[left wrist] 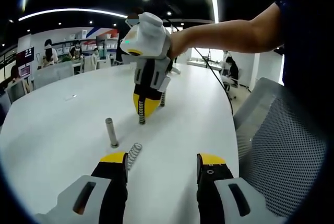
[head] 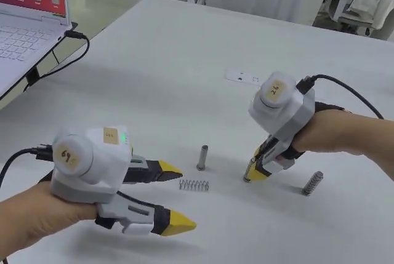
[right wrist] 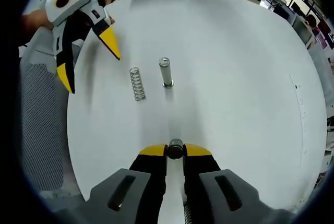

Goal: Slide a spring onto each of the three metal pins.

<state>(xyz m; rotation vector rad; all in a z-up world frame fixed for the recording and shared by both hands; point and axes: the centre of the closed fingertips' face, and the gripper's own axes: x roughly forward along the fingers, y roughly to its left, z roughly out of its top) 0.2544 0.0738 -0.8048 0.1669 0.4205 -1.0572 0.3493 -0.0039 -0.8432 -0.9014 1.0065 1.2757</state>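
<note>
Left gripper [head: 184, 196] gapes, right gripper [head: 251, 175] clamps pin [right wrist: 175, 146], both mid table [head: 184, 79].

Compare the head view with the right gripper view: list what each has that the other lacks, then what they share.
Head view's extras: a laptop at the table's far left edge, and a standing spring leaning just beyond the right gripper. Right gripper view's extras: an end-on look at the clamped pin, its round top between the shut jaws, and a mesh chair. Shared: the upright bare pin, the loose spring lying beside it, and the open left gripper.
</note>
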